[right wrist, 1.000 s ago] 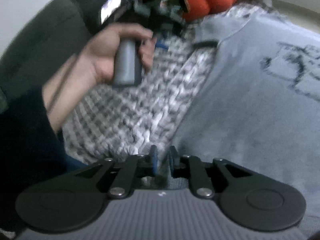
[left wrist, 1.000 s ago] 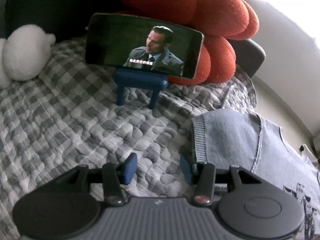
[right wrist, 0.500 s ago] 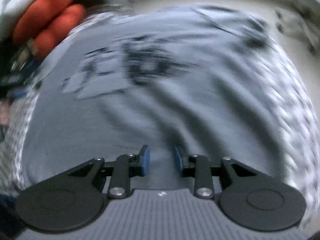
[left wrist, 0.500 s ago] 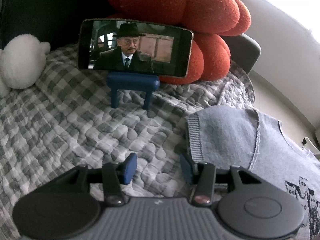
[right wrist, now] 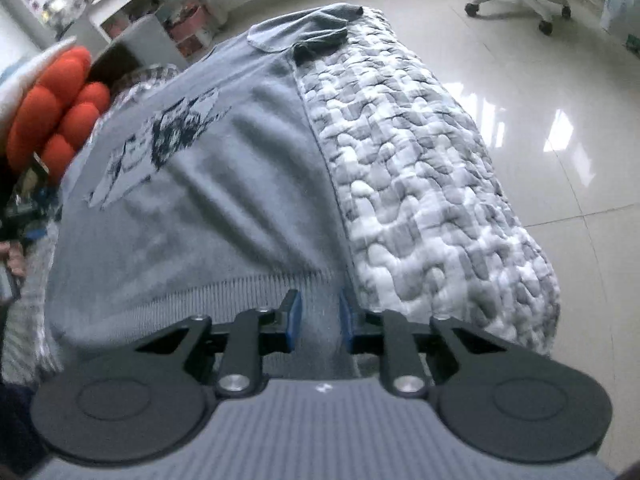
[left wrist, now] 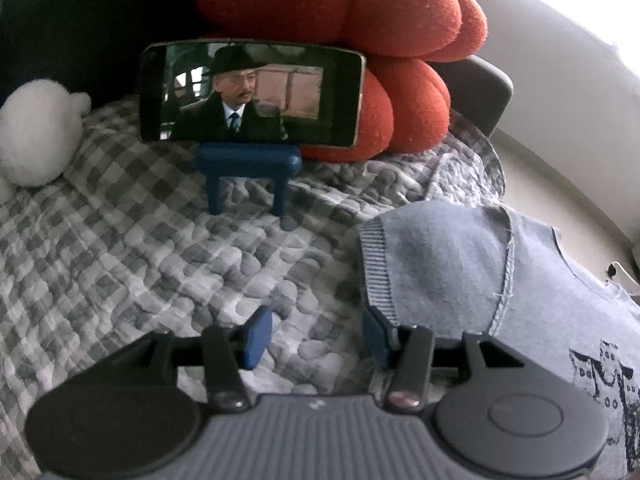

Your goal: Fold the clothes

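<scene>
Lying flat lengthwise on the quilt (right wrist: 420,168), grey sweater (right wrist: 192,200), ribbed hem nearest, right gripper (right wrist: 319,322) closing over hem, left gripper (left wrist: 316,338) apart.

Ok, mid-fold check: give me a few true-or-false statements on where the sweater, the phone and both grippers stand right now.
1. The grey sweater lies spread on the checked quilt. True.
2. The left gripper is clamped on the sweater's sleeve cuff. False: it is open with only quilt between its pads; the cuff lies by its right-hand pad.
3. The phone lies flat on the quilt. False: it stands sideways in a blue stand, propped against the red cushion.
4. The right gripper is over the sweater's ribbed hem, near its right corner. True; its jaws are closing with sweater fabric between them.
5. The sweater is plain. False: it carries a dark print.
</scene>
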The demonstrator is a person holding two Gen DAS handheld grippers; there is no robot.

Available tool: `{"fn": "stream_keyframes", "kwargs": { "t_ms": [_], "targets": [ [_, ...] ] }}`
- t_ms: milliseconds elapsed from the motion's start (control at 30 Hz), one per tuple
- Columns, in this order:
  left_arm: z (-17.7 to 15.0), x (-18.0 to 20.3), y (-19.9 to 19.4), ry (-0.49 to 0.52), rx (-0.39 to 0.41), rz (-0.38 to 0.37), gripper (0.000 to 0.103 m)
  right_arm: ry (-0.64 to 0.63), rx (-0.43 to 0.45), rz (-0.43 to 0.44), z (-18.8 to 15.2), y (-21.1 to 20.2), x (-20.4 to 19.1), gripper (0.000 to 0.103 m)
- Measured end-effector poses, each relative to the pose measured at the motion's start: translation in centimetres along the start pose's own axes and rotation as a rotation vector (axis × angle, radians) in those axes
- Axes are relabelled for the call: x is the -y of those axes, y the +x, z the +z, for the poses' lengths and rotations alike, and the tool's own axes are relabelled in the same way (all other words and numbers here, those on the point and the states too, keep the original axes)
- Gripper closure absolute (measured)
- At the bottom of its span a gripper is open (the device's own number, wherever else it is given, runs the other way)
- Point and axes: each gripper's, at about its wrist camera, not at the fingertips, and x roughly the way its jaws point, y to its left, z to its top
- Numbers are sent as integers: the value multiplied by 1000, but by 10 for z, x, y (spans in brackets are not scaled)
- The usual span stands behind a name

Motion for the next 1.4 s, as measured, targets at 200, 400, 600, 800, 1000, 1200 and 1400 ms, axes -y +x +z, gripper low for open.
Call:
{"fn": "stream_keyframes", "kwargs": {
  "t_ms": [200,400,600,800,1000,1200,1400],
  "targets": [
    [0,0,-1,-5,0,2,51,-37,20,-67,1,3,-4,69],
    [-1,0,-3,-11,0,8,51,-128,35,-161,-1,2,-15,100],
    [-3,3,-3,-23,-5,14,51,-147,20,-222,-4,3,-12,100],
    [-1,-1,-3,-29,-7,16,51,-115,9,-232,1,5,-14,82],
    [-1,0,-1,-33,-19,16,51,-116,120,-218,23,-15,-35,72],
    [0,-4,1,-40,-23,20,51,-218,193,-123,47,-9,-92,68],
    [1,-14,3,-110,-48,30,51,-365,202,24,72,21,-176,66]
  ]
}}
